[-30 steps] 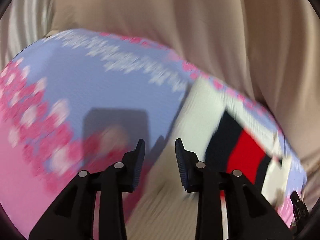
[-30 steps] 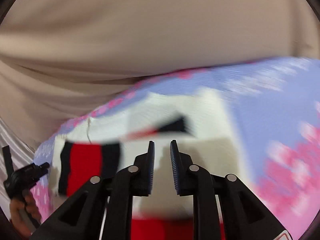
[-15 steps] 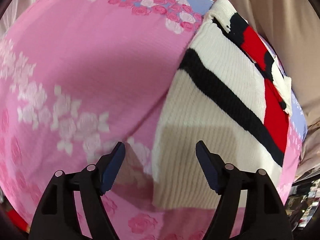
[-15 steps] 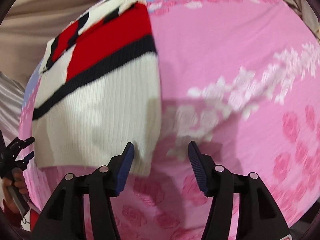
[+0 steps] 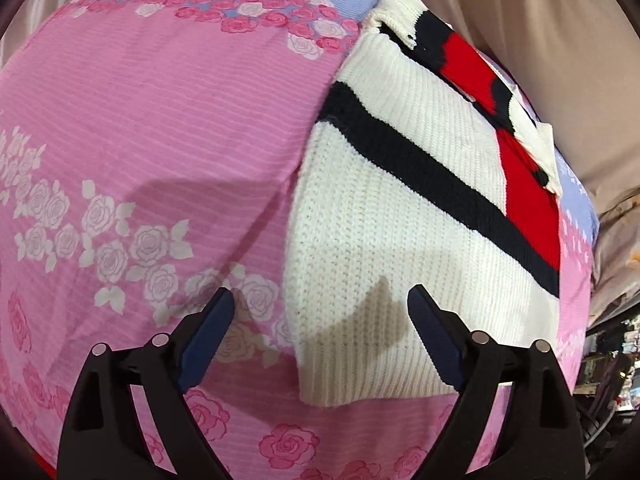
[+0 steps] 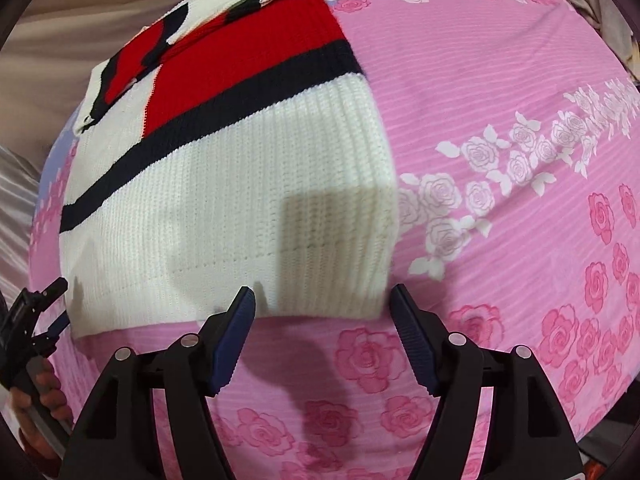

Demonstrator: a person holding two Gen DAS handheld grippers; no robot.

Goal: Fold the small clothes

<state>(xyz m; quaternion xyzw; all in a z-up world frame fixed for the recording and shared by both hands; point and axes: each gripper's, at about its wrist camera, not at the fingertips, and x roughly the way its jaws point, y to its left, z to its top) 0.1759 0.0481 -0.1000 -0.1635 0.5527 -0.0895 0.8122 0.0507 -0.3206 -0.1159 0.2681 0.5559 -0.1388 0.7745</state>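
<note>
A small white knit sweater (image 5: 392,232) with a navy stripe and red panels lies flat on a pink rose-print sheet (image 5: 140,128). Its sleeves are folded in near the collar at the far end. My left gripper (image 5: 320,312) is open and empty, its jaws straddling the sweater's near left hem corner from above. In the right wrist view the sweater (image 6: 224,200) fills the left half. My right gripper (image 6: 322,304) is open and empty, just above the hem's near right corner. The left gripper also shows at the left edge of the right wrist view (image 6: 36,312).
The sheet (image 6: 500,160) has a blue band with roses at its far edge. Beige fabric (image 5: 540,40) hangs behind the bed. Dark clutter (image 5: 608,360) shows past the bed's right edge in the left wrist view.
Both grippers went from narrow to wide open, pulled back from the far end, and dropped towards the sweater's near hem corners. The view has gone from blurred to sharp.
</note>
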